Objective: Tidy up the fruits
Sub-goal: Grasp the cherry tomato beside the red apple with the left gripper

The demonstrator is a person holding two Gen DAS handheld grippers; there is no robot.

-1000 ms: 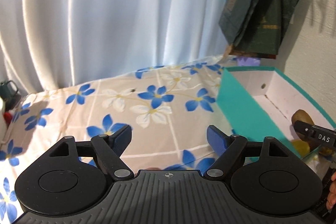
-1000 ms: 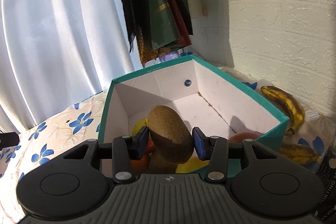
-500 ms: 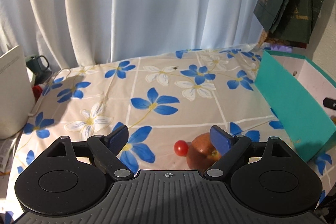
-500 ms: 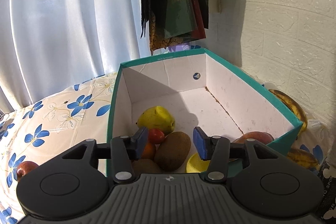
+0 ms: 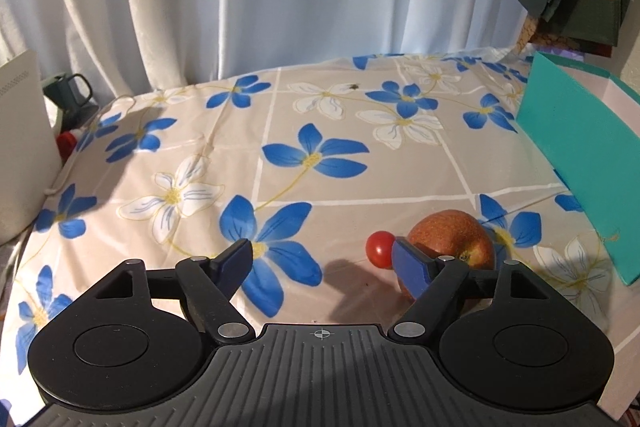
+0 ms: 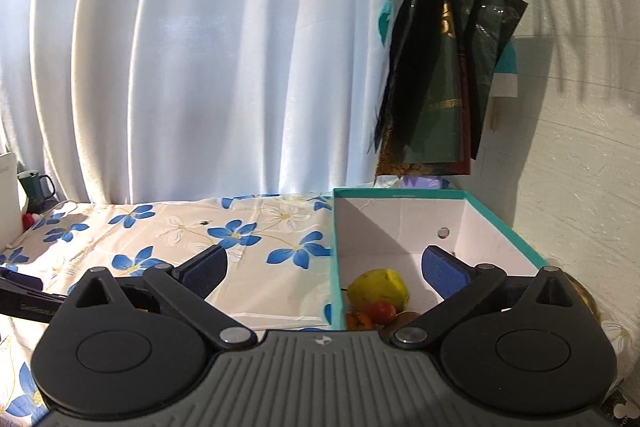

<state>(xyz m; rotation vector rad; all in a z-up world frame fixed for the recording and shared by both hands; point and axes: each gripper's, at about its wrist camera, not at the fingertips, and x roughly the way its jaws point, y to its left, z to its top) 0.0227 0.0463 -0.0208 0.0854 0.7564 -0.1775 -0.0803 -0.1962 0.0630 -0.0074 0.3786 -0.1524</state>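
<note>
The teal box (image 6: 516,231) is the landmark here, sat at the far right end of the flowered tablecloth (image 5: 280,131), near the white wall.

Inside the box, at its near-left corner, a yellow fruit (image 6: 378,289) can be seen, with a small red tomato (image 6: 383,311) touching its front, an orange fruit (image 6: 358,321) just left of that, and a sliver of a brown kiwi (image 6: 404,317) poking out above the gripper body. The right gripper (image 6: 324,267) is held above the box's near-left wall, jaws spread wide, having just been opening, with nothing between them.

Outside the box, on the cloth just off its left wall, a red apple (image 5: 452,235) is sitting, and a cherry tomato (image 5: 380,249) is touching or almost touching its left side. The left gripper (image 5: 324,259) is pointed down there, jaws spread and just lately narrowed a bit, nothing pinched. Its right finger (image 5: 412,267) is seen in front of the apple; contact can't be told.

Well away from the box, at the cloth's far left end, a dark green mug (image 5: 66,93) and a white appliance (image 5: 20,147) are parked. Dark bags (image 6: 440,67) are hung above the box's far side.
</note>
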